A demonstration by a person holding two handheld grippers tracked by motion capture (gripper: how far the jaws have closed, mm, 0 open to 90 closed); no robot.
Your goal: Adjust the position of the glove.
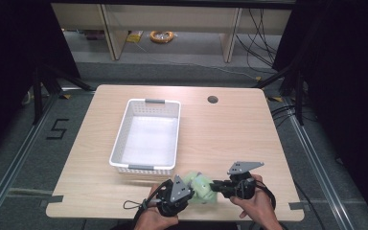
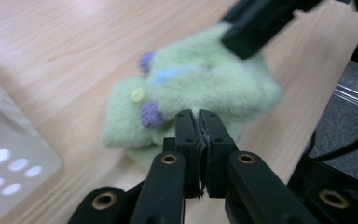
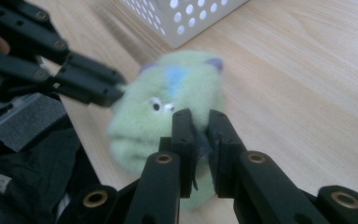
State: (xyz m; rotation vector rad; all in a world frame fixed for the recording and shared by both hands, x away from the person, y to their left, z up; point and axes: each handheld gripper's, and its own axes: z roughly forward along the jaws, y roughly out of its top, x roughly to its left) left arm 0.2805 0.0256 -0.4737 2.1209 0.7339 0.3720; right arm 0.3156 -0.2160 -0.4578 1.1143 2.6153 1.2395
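Note:
A pale green plush toy (image 1: 200, 187) with purple horns and a blue patch lies near the table's front edge, between my two grippers. In the left gripper view my left gripper (image 2: 198, 115) is shut, its tips pinching the near edge of the plush toy (image 2: 205, 88). My right gripper (image 3: 199, 116) is closed to a narrow gap on the plush toy (image 3: 168, 93) from the other side. In the high view the left gripper (image 1: 191, 190) and the right gripper (image 1: 214, 187) meet at the toy. The toy looks blurred in both gripper views.
A white perforated basket (image 1: 120, 143), with nothing in it, stands on the wooden table (image 1: 230, 134) just behind and left of the toy. A round cable hole (image 1: 212, 99) is at the back. The front edge of the table is close behind both hands.

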